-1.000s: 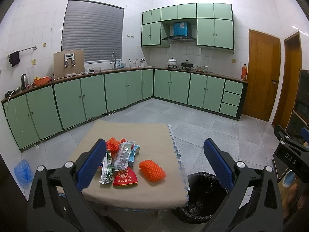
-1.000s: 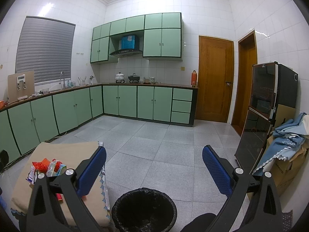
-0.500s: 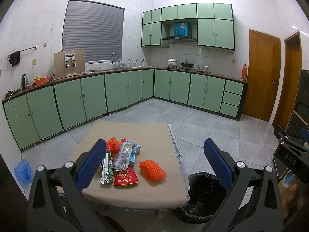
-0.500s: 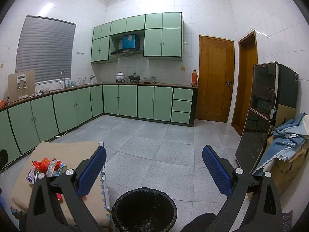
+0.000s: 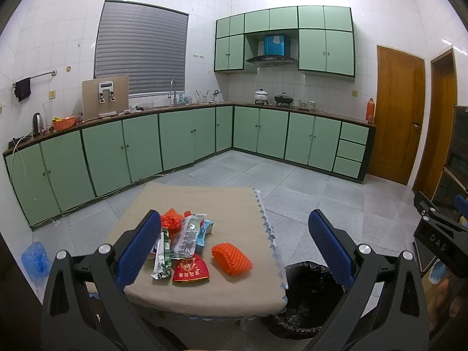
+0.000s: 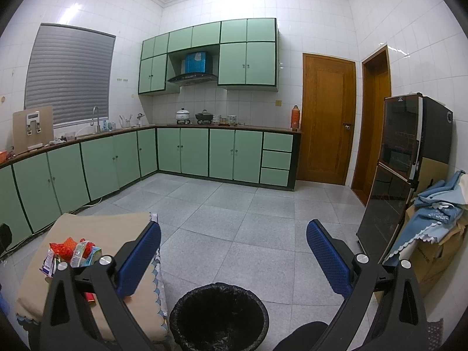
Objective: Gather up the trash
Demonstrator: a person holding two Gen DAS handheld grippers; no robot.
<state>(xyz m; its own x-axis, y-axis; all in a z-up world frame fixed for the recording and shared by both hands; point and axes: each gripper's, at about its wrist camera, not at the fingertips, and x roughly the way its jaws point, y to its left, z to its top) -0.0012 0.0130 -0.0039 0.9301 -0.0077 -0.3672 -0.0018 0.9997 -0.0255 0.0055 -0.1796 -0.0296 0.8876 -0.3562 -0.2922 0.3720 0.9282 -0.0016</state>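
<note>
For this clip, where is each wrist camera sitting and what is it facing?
Left wrist: on the left gripper, above the near edge of the cloth-covered table, facing the wrapper pile and orange foam net; both open blue fingers show.
Right wrist: on the right gripper, above the black-lined trash bin, facing floor and cabinets; open fingers and a dark knee show.
Shared: table, trash, bin, green cabinets, wooden door.

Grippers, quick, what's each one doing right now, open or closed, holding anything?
Left gripper: open, holding nothing, above the table with the trash.
Right gripper: open, holding nothing, above the black bin.
</note>
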